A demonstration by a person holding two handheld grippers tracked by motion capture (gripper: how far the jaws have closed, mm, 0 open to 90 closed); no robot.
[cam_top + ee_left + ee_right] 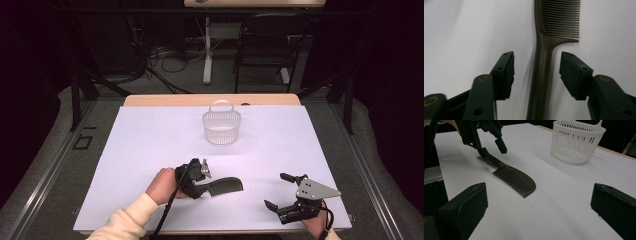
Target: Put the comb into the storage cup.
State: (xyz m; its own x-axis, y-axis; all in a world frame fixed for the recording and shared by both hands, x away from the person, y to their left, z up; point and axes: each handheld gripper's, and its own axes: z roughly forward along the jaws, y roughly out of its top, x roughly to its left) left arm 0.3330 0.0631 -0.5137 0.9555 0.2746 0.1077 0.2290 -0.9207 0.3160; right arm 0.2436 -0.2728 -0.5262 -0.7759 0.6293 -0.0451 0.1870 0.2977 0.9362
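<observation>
While dark fine-toothed plastic comb lies flat, L tool half-open astride slim handle, untouched; R tool wide, empty

Bright, evenly lit white table; dark surroundings; close views slightly soft.

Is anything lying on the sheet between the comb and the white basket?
No. In the high view the stretch between the comb and the white basket is bare white sheet; the right gripper view agrees.
</observation>
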